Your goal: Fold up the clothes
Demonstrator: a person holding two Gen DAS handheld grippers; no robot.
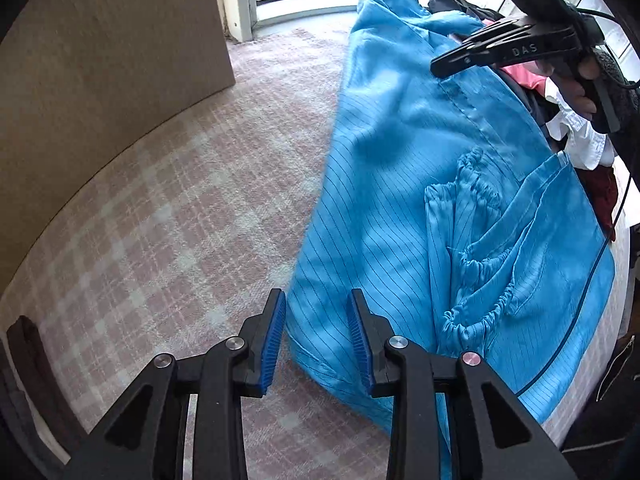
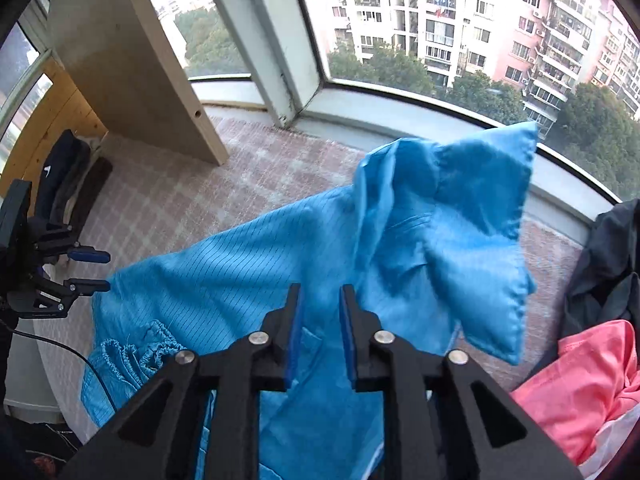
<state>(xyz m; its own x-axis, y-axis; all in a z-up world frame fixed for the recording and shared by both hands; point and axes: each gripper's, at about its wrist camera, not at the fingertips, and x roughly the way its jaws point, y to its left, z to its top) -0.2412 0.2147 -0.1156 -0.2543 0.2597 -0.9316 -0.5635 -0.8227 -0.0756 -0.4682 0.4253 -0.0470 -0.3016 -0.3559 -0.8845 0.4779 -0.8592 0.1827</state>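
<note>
Blue pinstriped garment [image 1: 400,200], with elastic-gathered cuffs [image 1: 480,184] and a hood [image 2: 480,240], spread lengthwise on a surface covered by a pink-and-white checked cloth [image 1: 160,220], its lower hem at the near edge and its hood towards the window [image 2: 440,40]. Left gripper [image 1: 316,336]: jaws parted, blue ribbed pads on either side of the garment's near corner, not closed on the fabric. Right gripper [image 2: 319,336]: jaws parted by a narrow gap above the garment's middle, holding nothing; the left wrist view shows its black side lettered "DAS". A heap of other clothes, including a pink item [image 2: 580,380], a dark item [image 2: 608,260] and a white item [image 1: 580,140], lies at the surface's right edge just beside the garment. Apartment blocks [image 2: 480,12] show through the window.
</note>
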